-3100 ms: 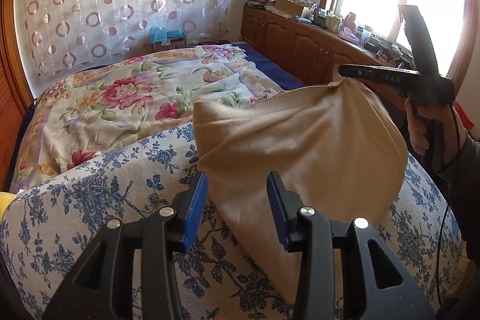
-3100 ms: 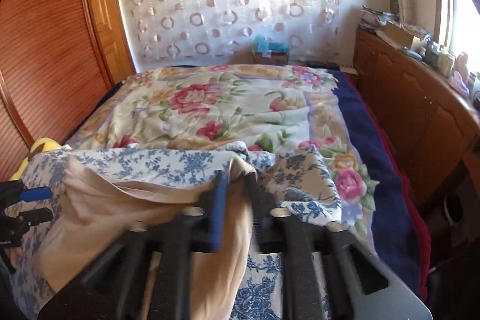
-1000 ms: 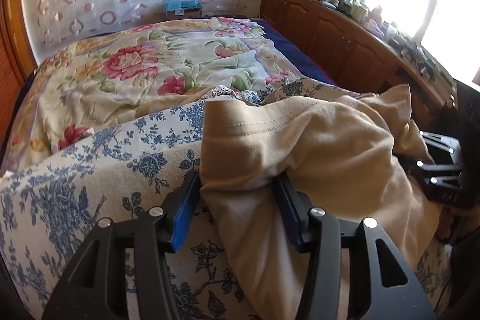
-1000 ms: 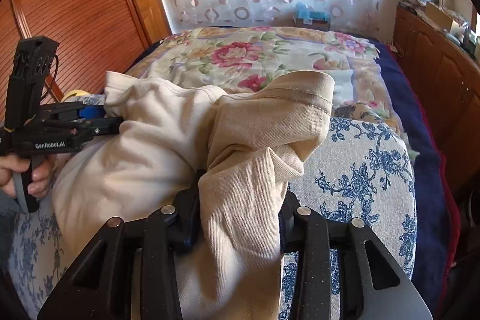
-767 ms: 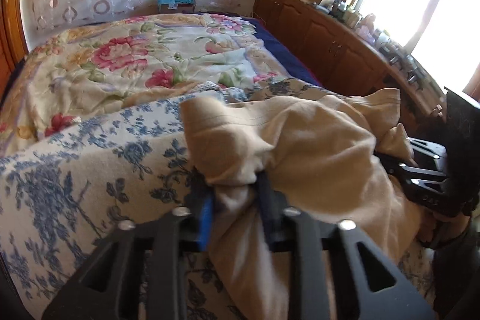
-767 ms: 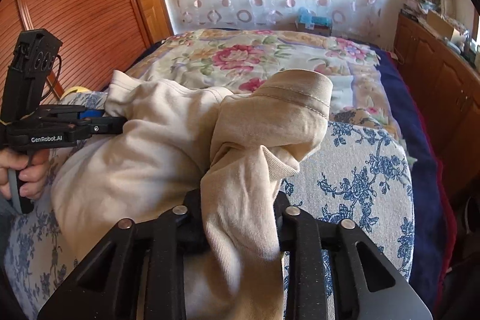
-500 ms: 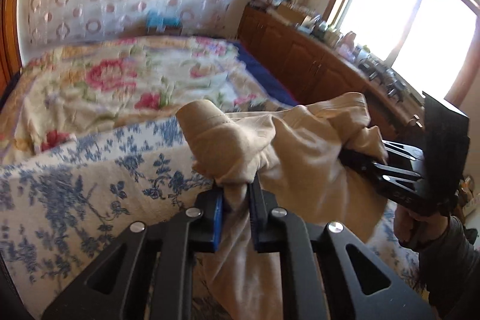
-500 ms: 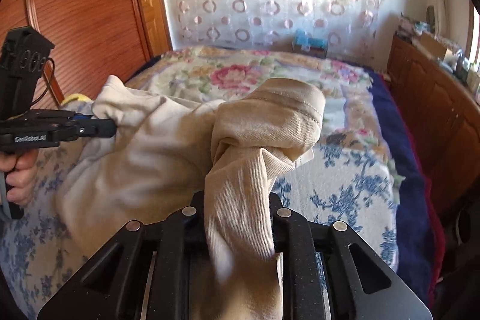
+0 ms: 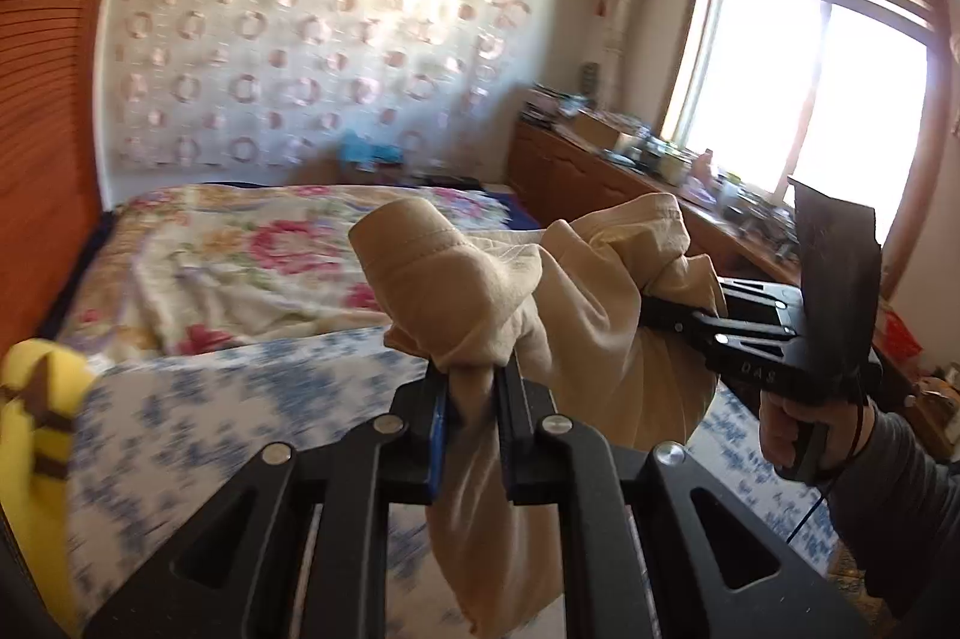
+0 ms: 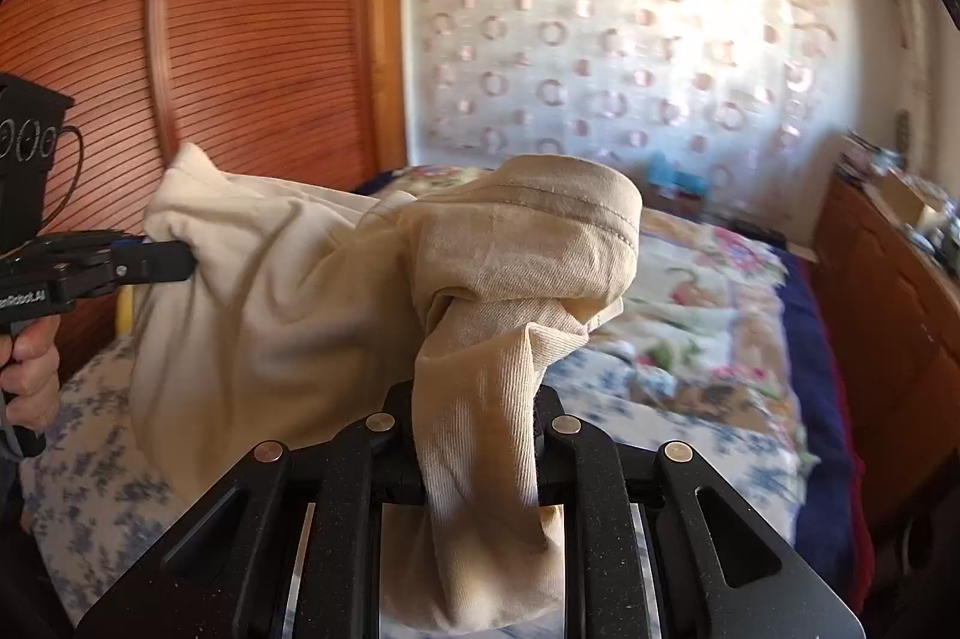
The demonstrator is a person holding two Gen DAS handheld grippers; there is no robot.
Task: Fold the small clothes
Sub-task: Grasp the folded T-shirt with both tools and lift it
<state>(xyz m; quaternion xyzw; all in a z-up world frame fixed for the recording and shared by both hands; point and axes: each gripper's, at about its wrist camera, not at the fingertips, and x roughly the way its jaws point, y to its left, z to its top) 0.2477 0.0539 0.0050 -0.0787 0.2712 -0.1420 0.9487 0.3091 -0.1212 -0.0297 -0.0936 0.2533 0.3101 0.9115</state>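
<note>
A beige garment (image 9: pixel 576 315) (image 10: pixel 288 303) hangs in the air above the bed, bunched and stretched between both grippers. My left gripper (image 9: pixel 471 387) is shut on one bunched corner, with cloth drooping below its fingers. My right gripper (image 10: pixel 474 399) is shut on the other corner, whose hemmed edge (image 10: pixel 576 204) folds over the top. From the left wrist view the right gripper (image 9: pixel 654 306) shows at the right, held by a hand (image 9: pixel 792 429). In the right wrist view the left gripper (image 10: pixel 180 258) pinches the cloth at the far left.
Below lies a bed with a blue-flowered cover (image 9: pixel 228 411) (image 10: pixel 690 435) and a pink-flowered quilt (image 9: pixel 252 255) behind it. A yellow item (image 9: pixel 36 429) sits at the bed's left edge. A wooden cabinet (image 9: pixel 600 183) with clutter runs under the window; a wooden slatted door (image 10: pixel 210 39) stands left.
Both grippers closed on bunched corners of the garment and rose, lifting it off the bed. The views now tilt up toward the wall and the window.
</note>
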